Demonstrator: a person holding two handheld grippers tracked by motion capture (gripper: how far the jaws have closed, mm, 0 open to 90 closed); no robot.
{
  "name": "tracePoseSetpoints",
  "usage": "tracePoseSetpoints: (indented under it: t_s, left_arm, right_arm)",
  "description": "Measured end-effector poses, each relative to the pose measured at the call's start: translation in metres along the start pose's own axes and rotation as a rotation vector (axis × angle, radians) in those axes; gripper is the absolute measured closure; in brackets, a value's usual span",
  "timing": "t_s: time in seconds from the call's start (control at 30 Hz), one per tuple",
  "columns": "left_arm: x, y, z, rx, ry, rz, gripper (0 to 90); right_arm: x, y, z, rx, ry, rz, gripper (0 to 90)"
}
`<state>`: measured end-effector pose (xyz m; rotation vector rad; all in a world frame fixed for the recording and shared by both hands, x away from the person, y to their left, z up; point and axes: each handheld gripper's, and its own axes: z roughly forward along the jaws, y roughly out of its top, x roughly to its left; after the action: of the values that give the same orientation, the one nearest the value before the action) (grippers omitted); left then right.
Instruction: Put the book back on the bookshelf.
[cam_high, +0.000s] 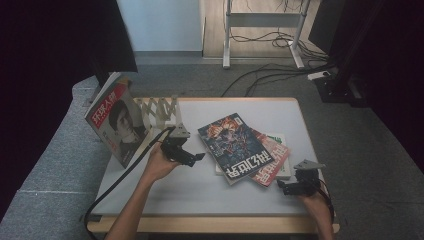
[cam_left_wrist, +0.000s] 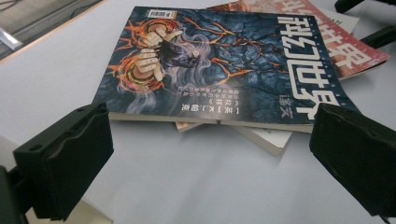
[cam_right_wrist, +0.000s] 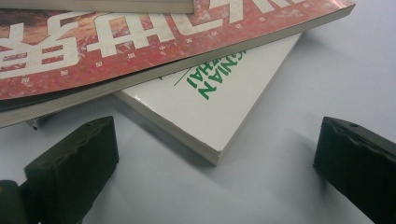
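Both released: left hand-held gripper (cam_high: 200, 157) faces the dark magazine (cam_high: 234, 145) edge for a grab; right hand-held gripper (cam_high: 281, 186) waits beside the stack on the surface (cam_high: 200, 190).

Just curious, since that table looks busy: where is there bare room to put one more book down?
Bare tabletop runs along the near edge, between the left gripper and the right gripper. The far right corner behind the stack of magazines looks free too. It is crowded at left, by the wooden rack and the standing magazine.
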<state>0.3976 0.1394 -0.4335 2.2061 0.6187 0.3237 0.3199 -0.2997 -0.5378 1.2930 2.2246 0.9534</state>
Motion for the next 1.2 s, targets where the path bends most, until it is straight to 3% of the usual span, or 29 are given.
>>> tracePoseSetpoints:
  t_s: [0.43,0.87,1.2]
  left_arm:
    - [-0.001,0.018,0.023,0.007,-0.025,0.028,0.0]
    - [0.002,0.031,0.050,0.029,-0.036,0.046,0.0]
    - [0.010,0.041,0.072,0.047,-0.038,0.046,0.0]
  right_arm:
    - [0.003,0.001,-0.002,-0.026,0.013,0.002,0.0]
    - [0.009,0.017,-0.013,-0.071,0.020,-0.022,0.0]
    - [0.016,0.028,-0.011,-0.083,0.038,-0.046,0.0]
